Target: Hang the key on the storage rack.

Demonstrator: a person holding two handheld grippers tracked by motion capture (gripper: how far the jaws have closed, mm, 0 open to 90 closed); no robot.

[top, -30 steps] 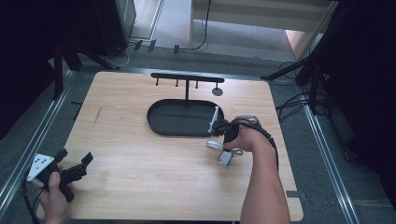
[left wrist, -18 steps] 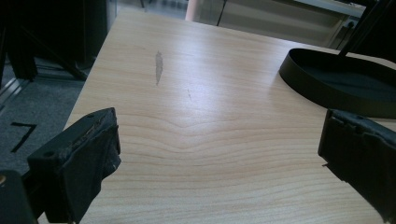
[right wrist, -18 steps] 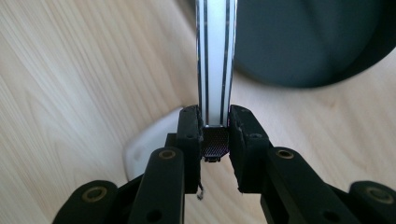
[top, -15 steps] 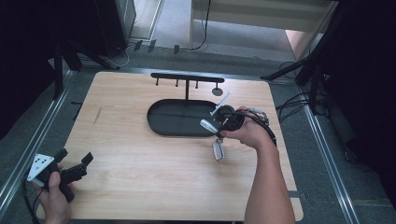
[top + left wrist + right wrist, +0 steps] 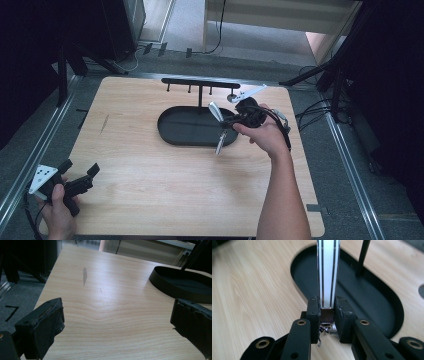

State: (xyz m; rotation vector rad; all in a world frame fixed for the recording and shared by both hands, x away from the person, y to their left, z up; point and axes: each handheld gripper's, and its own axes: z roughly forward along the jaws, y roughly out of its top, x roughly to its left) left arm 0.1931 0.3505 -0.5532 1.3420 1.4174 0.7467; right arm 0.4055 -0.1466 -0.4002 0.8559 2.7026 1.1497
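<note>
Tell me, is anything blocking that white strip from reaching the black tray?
Nothing visible does. The right gripper holds the strip just above the tray, whose floor looks bare; the stand's post rises off to one side.

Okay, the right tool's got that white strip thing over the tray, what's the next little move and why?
Probably carry it toward the hook rack behind the black tray. The right tool is shut on the white strip, raised over the tray's right end, and the rack's pegs stand just beyond it. That's a guess.

Right gripper [image 5: 327,312]: fingers [image 5: 313,315] closed on a white strip with dark edge lines [image 5: 327,272], above the black oval tray [image 5: 372,305] on the wooden table [image 5: 249,290].
</note>
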